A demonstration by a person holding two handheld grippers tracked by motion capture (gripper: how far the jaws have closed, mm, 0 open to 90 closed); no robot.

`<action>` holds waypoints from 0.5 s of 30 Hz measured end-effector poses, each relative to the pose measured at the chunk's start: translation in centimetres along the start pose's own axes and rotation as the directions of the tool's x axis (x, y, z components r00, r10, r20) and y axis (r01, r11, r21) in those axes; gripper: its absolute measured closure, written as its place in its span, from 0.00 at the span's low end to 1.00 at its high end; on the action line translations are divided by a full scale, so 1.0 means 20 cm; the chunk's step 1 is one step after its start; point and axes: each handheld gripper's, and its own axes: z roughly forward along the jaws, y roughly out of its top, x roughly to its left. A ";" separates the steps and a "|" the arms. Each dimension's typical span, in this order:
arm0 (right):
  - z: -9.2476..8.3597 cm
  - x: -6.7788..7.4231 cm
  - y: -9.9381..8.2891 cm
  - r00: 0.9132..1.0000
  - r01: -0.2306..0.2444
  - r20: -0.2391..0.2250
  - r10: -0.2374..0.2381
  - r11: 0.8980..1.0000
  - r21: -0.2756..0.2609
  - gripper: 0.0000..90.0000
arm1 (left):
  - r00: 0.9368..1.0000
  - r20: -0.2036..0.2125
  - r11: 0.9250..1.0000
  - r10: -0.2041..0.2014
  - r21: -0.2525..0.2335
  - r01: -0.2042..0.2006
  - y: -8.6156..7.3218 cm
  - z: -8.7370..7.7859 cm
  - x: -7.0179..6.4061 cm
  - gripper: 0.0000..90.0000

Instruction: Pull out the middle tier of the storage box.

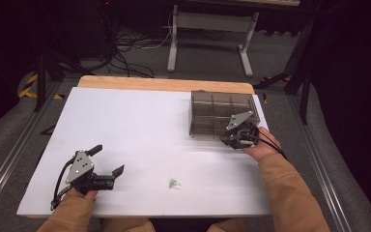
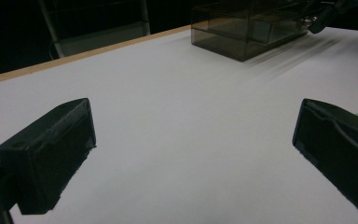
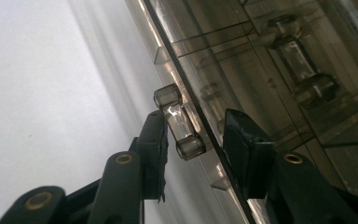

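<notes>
White worktop [image 1: 140,125] over a wood edge, dark room behind, cables on the floor.

Smoke-tinted compartment box [image 1: 222,113] at far right of the worktop, lid down. Right tool [image 1: 241,137] up against its near-right side. Along that tool's own jaws: clear latch [image 3: 179,123] on the box wall sits between the pads, one pad just left of the latch, the other on the far side of the box's thin rim. Jaws partly closed, straddling latch and rim; small gaps visible, pads not yet pressing, so nothing held. Latch long axis runs along the jaw direction, up the box wall, so closing should pinch it across its short side.

Left tool [image 1: 110,162] at near left, well apart from the box, jaws wide open, nothing between them, aimed across bare worktop towards the box. Small green scrap [image 1: 173,183] near centre, just right of the left tool.

Judgement: right hand far nearer, latch is its job; left free to steady the box.
</notes>
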 end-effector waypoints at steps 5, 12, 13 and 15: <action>-0.02 0.02 -0.01 1.000 0.013 -0.015 -0.013 1.000 0.017 0.68 | 1.000 -0.001 1.000 -0.005 -0.002 0.005 0.00 0.00 0.00 0.00; -0.04 0.04 -0.02 0.999 0.030 -0.023 -0.030 0.999 0.029 0.69 | 1.000 0.004 1.000 -0.012 0.000 0.012 0.00 0.01 0.00 0.00; -0.04 0.04 -0.02 0.999 0.030 -0.027 -0.029 0.999 0.036 0.69 | 1.000 0.007 1.000 -0.018 0.000 0.018 0.00 0.01 0.00 0.00; -0.05 0.06 -0.02 0.999 0.037 -0.023 -0.036 0.999 0.037 0.69 | 1.000 0.007 1.000 -0.018 0.000 0.018 0.00 0.01 0.00 0.00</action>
